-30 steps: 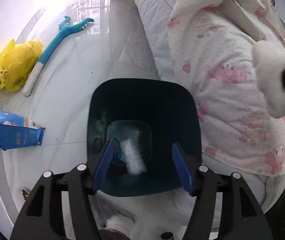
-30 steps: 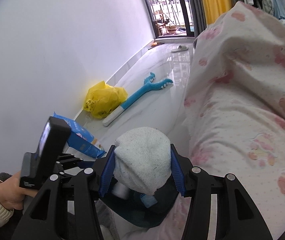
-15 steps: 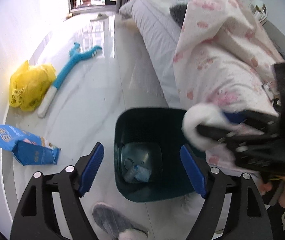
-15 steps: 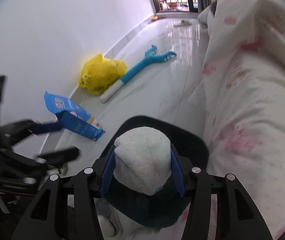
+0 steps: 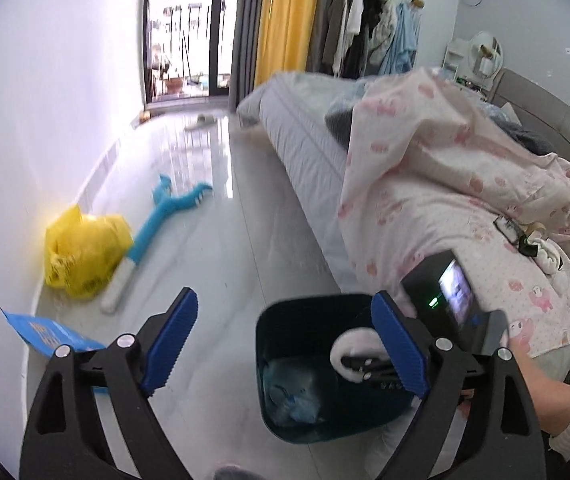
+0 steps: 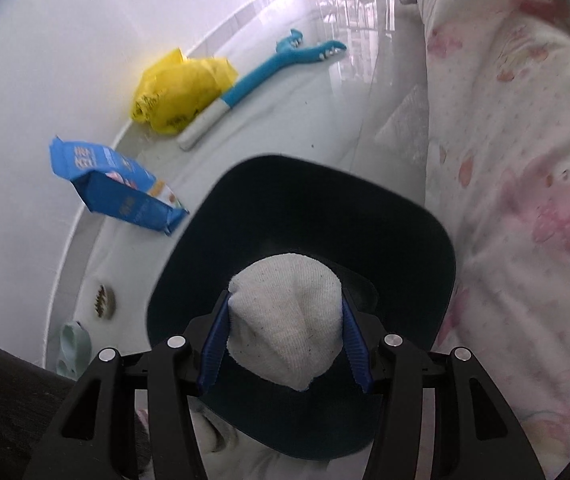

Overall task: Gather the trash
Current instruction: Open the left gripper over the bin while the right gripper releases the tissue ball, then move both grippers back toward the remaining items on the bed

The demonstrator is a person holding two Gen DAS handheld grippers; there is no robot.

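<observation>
Right wrist, claw gripping sock, over bin

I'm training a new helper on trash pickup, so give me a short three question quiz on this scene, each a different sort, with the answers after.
1. True or false: the right gripper is shut on a white sock.
2. Multiple choice: what lies directly under the sock? A) yellow bag B) dark bin C) blue packet
3. Fill in: the left gripper is ____.

Key
1. True.
2. B, the dark bin. The yellow bag and blue packet lie on the floor near the wall.
3. Open, holding nothing.
</observation>
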